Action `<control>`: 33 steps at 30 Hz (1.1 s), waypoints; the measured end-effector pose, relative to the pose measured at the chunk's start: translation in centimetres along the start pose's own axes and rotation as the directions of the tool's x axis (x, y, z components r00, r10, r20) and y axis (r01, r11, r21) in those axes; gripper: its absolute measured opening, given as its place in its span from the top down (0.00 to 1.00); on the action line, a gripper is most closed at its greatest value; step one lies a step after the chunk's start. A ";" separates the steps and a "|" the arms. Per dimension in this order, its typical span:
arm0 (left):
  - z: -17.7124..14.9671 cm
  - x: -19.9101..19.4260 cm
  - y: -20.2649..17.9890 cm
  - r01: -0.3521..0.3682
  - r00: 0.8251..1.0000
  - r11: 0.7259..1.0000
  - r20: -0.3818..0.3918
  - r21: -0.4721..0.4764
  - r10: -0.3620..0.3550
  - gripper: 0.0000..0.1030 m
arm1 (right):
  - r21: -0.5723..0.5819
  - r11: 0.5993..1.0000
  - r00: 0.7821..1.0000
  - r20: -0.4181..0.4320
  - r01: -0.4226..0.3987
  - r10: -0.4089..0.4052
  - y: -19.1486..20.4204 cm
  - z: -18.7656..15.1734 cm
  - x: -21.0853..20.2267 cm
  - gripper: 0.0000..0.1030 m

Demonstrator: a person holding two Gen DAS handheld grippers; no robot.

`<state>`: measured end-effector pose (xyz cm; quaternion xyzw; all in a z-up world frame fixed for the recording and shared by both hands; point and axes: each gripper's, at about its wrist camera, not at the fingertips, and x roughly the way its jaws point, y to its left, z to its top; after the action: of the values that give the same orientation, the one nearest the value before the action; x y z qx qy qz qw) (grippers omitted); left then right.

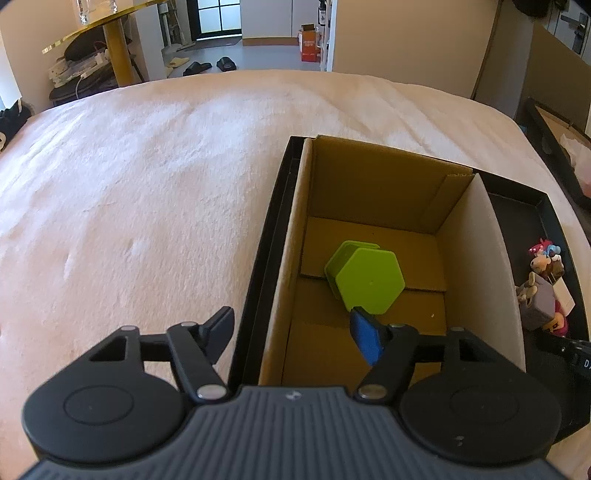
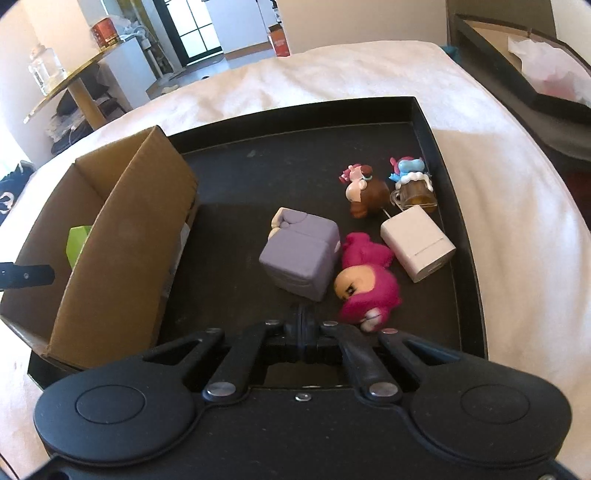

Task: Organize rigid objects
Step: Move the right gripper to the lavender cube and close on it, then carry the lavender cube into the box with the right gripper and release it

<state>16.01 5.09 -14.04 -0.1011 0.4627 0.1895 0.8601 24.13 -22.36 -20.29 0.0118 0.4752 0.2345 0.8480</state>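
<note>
A lived-in home, most likely a bedroom or studio flat.

A wide bed under a cream fleece blanket (image 1: 155, 177) fills the middle of both views. Slippers (image 1: 199, 66) lie on the floor at the top of the left view, before a dark glazed door (image 1: 218, 16). Upper left stands a round gold-edged side table (image 1: 110, 26) with clutter heaped beneath it.

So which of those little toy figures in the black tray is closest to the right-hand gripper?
The pink doll, lying on its side just ahead of the shut right gripper. The brown monkey and the blue figure sit farther back, near the tray's far corner.
</note>
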 end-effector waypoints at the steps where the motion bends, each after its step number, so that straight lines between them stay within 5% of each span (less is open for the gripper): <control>1: 0.0 0.0 0.0 0.001 1.000 1.000 0.002 -0.001 -0.001 0.33 | -0.001 1.000 1.000 0.001 -0.001 0.001 0.0 0.1 0.0 1.00; 3: 0.0 -0.1 0.1 0.002 1.000 1.000 0.004 -0.003 -0.002 0.33 | 0.004 1.000 1.000 0.007 -0.003 0.003 -0.2 0.2 -0.3 0.94; 5: -0.1 -0.2 0.0 0.007 1.000 1.000 0.007 0.000 -0.007 0.33 | 0.009 1.000 1.000 0.019 -0.006 0.006 -0.3 0.2 -0.5 0.59; 7: -0.1 -0.3 0.0 0.009 1.000 1.000 0.011 0.001 -0.009 0.33 | 0.016 1.000 0.999 0.034 -0.009 0.009 -0.6 0.1 -0.6 0.47; 24: 0.1 0.2 0.9 0.023 1.000 1.000 0.017 -0.011 -0.022 0.33 | 0.091 0.996 0.999 0.022 0.026 -0.028 1.0 2.5 3.0 0.46; 26: 0.1 0.4 0.9 0.025 1.000 1.000 0.013 -0.011 -0.024 0.33 | 0.085 0.995 0.998 0.028 0.046 -0.049 1.1 2.7 3.4 0.58; 33: -0.1 0.4 0.8 0.053 0.998 0.999 0.024 -0.010 -0.052 0.33 | 0.067 0.996 0.997 0.051 0.062 -0.066 1.7 3.3 2.4 0.59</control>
<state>15.78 5.86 -14.44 -0.1155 0.4485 0.1706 0.8697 27.16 -19.21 -19.98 0.0307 0.4598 0.1912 0.8666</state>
